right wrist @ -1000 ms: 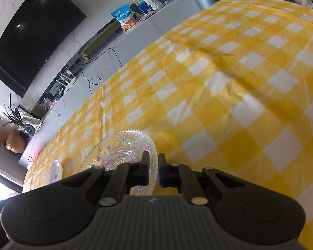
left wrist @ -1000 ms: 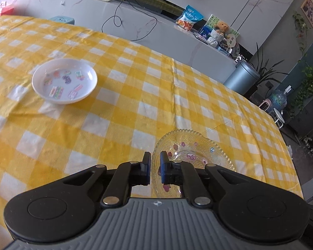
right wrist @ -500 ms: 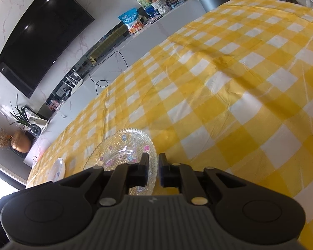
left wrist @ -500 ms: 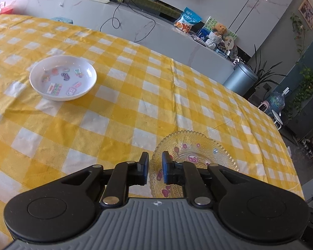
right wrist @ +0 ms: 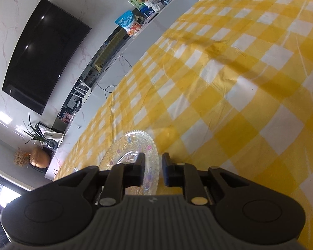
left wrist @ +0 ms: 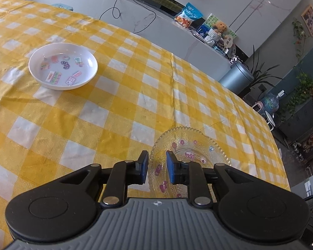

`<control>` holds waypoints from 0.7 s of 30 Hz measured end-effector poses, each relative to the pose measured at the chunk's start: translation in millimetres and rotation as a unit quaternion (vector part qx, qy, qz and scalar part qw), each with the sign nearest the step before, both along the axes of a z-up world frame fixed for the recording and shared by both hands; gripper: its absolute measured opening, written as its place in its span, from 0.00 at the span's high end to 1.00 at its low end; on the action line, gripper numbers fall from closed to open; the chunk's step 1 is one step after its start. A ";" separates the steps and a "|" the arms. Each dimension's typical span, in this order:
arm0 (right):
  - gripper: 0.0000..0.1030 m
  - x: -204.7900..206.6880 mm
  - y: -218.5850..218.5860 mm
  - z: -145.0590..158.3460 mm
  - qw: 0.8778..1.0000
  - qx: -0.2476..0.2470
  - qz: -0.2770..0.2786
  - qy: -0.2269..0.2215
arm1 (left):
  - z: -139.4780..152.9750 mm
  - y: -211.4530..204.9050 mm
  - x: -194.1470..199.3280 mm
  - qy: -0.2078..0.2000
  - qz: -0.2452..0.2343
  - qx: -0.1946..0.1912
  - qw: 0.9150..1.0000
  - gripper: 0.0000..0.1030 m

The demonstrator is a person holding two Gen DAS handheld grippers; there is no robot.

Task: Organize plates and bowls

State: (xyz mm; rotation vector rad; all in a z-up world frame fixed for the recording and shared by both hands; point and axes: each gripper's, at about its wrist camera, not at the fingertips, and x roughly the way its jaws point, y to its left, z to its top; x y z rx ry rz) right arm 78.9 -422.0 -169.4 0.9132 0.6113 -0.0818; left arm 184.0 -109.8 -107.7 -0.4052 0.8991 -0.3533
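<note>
I have both grippers low over the table with the yellow checked cloth (left wrist: 119, 112), each aimed at the same glass plate (left wrist: 196, 145). My left gripper (left wrist: 157, 167) sits at lower centre of its view, jaws opening, with the plate's near rim showing in the gap between the blue pads; the pads do not press on it, so I record it as released. My right gripper (right wrist: 153, 169) is likewise at lower centre of its view, jaws opening, with the edge of the glass plate (right wrist: 133, 145) in the gap and no pad contact that I can confirm. The plate lies flat on the cloth at lower right of the left view. The white bowl (left wrist: 63, 66), with small printed motifs inside, stands well apart in the upper left of that view. My judgement is that the plate has been set down or not yet gripped, and the stacking of plate and bowl is not done. Risks noted: the glass rim is thin, beaded and slick, so a shallow bite could slip; two grippers on one plate could tilt it if they lift unevenly; dragging a pad could bunch the loose cloth and shift the plate toward the table's edge at right.
</note>
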 end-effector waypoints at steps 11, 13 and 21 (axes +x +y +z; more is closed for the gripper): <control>0.95 1.4 9.2 6.1 0.999 -0.046 -0.004 0.008 | 9.0 -8.2 -6.9 -0.026 -0.005 0.030 0.999 0.90; 0.95 0.3 8.8 8.0 0.999 -0.042 -0.004 0.008 | 11.5 -6.5 -8.7 -0.027 -0.004 0.029 0.999 0.90; 0.95 -15.2 13.9 14.7 0.999 -0.034 0.002 0.010 | 24.0 1.6 -28.3 -0.033 -0.003 0.031 0.999 0.90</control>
